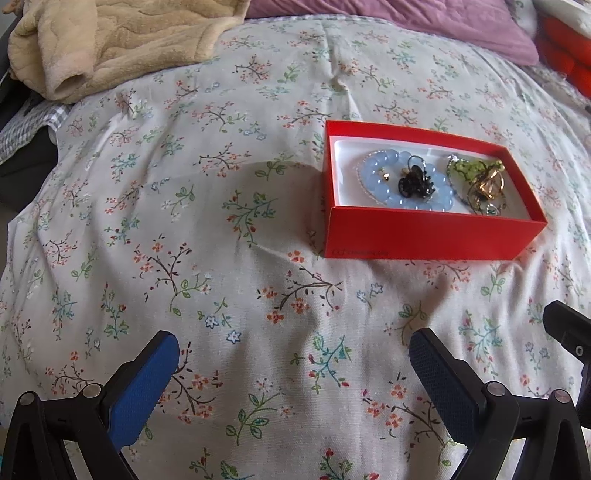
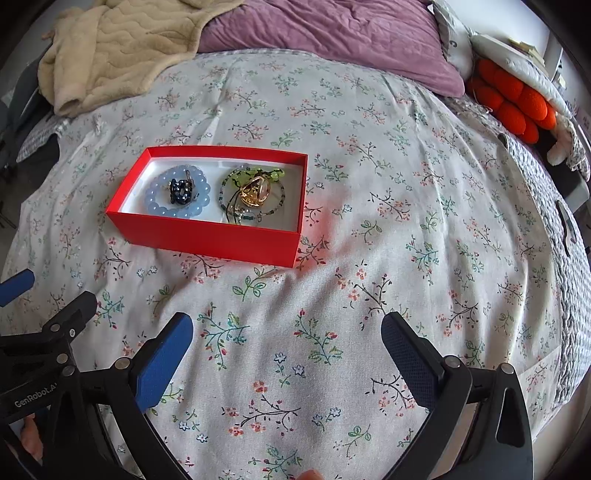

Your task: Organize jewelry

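A: Where is the jewelry?

B: All of it sits in the red box (image 1: 424, 232) on the bed (image 1: 229, 229), which has a flowered cover. The box is open at the top and white inside.

A: What lies in it?

B: At one end a blue bead bracelet (image 1: 384, 173) lies flat, with a small black piece (image 1: 415, 182) inside its ring. At the other end there is a tangle: a green beaded bracelet (image 2: 255, 175), a gold piece (image 2: 255, 192) on top of it, and some thin dark strands I cannot sort out.

A: And the grippers?

B: The left gripper (image 1: 293, 352) hangs over bare cover in front of the box, its blue pads (image 1: 144, 391) spread wide, nothing between them. The right gripper (image 2: 286, 334) is the same: parted, empty, near the box but not touching it. The two grippers sit side by side.

A: Anything else on the bed?

B: A beige blanket (image 2: 122, 48) and a purple pillow (image 2: 332, 33) at the far end, well apart from the box.
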The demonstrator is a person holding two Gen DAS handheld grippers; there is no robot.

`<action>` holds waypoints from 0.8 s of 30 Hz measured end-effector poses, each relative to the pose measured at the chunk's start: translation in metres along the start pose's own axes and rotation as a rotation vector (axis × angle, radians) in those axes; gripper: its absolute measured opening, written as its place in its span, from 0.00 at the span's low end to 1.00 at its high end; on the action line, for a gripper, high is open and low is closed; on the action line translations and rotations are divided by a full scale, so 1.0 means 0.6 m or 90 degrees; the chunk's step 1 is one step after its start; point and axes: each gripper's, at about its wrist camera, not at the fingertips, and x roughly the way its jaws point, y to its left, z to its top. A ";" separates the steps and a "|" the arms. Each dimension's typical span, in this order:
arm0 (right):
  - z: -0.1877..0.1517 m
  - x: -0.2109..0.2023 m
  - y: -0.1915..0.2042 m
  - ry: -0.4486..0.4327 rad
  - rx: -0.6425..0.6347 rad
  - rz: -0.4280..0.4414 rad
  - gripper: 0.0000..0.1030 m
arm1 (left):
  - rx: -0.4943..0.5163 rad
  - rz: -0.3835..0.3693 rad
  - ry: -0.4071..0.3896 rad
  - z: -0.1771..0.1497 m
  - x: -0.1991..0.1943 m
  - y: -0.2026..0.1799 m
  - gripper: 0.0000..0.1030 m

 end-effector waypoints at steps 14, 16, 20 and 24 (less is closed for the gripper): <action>0.000 0.001 -0.001 -0.001 0.001 -0.001 1.00 | -0.002 -0.001 -0.003 0.000 -0.003 -0.003 0.99; 0.000 0.000 -0.002 -0.001 0.002 -0.001 1.00 | -0.003 -0.002 -0.004 0.001 -0.004 -0.003 0.99; 0.000 -0.001 -0.004 -0.001 0.004 -0.002 1.00 | -0.003 -0.002 -0.004 0.001 -0.005 -0.004 0.99; 0.000 -0.001 -0.004 -0.001 0.005 -0.003 1.00 | -0.003 -0.002 -0.004 0.001 -0.005 -0.004 0.99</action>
